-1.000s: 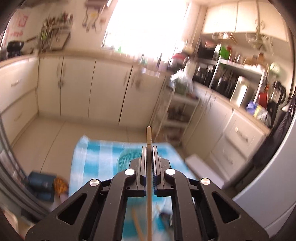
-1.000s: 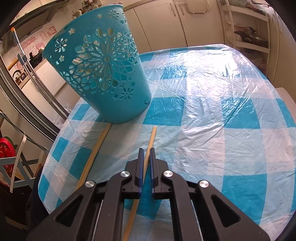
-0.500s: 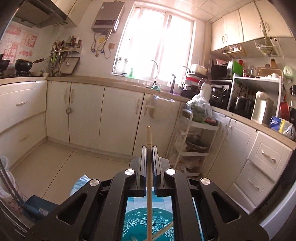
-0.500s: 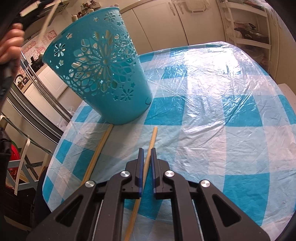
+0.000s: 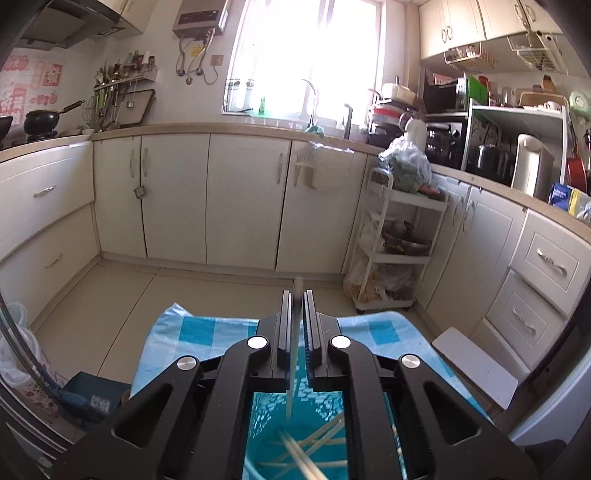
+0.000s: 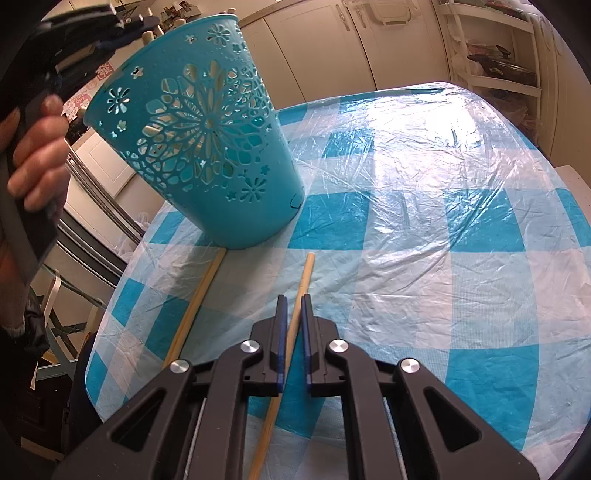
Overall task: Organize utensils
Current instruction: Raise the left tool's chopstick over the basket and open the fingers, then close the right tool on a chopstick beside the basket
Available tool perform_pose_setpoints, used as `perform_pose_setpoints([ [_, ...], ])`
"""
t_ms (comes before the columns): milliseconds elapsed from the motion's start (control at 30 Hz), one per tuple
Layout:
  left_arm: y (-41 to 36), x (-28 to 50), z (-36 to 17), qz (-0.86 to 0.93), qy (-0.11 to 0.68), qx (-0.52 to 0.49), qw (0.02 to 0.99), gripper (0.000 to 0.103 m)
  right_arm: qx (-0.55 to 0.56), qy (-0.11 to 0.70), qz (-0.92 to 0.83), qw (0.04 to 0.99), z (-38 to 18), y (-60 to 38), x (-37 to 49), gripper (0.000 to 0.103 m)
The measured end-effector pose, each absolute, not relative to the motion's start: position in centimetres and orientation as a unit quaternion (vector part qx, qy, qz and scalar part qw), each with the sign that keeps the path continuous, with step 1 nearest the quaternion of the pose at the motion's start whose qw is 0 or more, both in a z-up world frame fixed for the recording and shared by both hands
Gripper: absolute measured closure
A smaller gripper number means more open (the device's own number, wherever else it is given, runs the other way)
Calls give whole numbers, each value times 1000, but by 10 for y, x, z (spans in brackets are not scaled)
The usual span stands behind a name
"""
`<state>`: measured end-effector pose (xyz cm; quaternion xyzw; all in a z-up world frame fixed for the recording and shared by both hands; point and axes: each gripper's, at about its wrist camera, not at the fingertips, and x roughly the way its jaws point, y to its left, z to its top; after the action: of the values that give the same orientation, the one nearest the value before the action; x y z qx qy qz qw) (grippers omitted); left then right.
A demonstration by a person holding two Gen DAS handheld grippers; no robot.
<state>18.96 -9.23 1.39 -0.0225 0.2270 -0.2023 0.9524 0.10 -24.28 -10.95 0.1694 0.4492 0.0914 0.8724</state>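
Note:
My left gripper (image 5: 297,295) hovers over the teal cut-out basket (image 5: 295,424), which holds several chopsticks (image 5: 314,443). Its jaws stand slightly parted, and a blurred chopstick (image 5: 293,354) slips down between them toward the basket. The right wrist view shows the same basket (image 6: 199,147) on the checked tablecloth (image 6: 443,221), with the left gripper (image 6: 122,26) at its rim, held by a person's hand (image 6: 37,147). My right gripper (image 6: 293,299) sits low on the table, shut on a chopstick (image 6: 304,273) that lies flat. A second chopstick (image 6: 199,295) lies to its left, its far end at the basket's base.
Beyond the table's far edge is kitchen floor, then cabinets, a white trolley (image 5: 399,236) and a white stool (image 5: 476,365). The table's rounded left edge (image 6: 110,314) runs close to the loose chopstick. Bare cloth spreads to the right of the basket.
My left gripper has sunk over the basket, whose inside now shows below it. Its chopstick has slid down and blurred. The hand and left gripper entered the right view. The right gripper is still.

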Motion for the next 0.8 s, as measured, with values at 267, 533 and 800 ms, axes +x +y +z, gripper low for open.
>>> perform_pose_setpoints([
  [267, -61, 156, 15, -173, 235, -19, 956, 36, 166, 449, 93, 873, -109, -240, 0, 91],
  [533, 9, 120, -18, -96, 259, -62, 959, 19, 75, 455, 46, 886, -104, -212, -1, 92],
  [800, 14, 115, -101, -76, 358, -30, 930, 18, 32, 477, 36, 877, -101, -196, 2, 97],
])
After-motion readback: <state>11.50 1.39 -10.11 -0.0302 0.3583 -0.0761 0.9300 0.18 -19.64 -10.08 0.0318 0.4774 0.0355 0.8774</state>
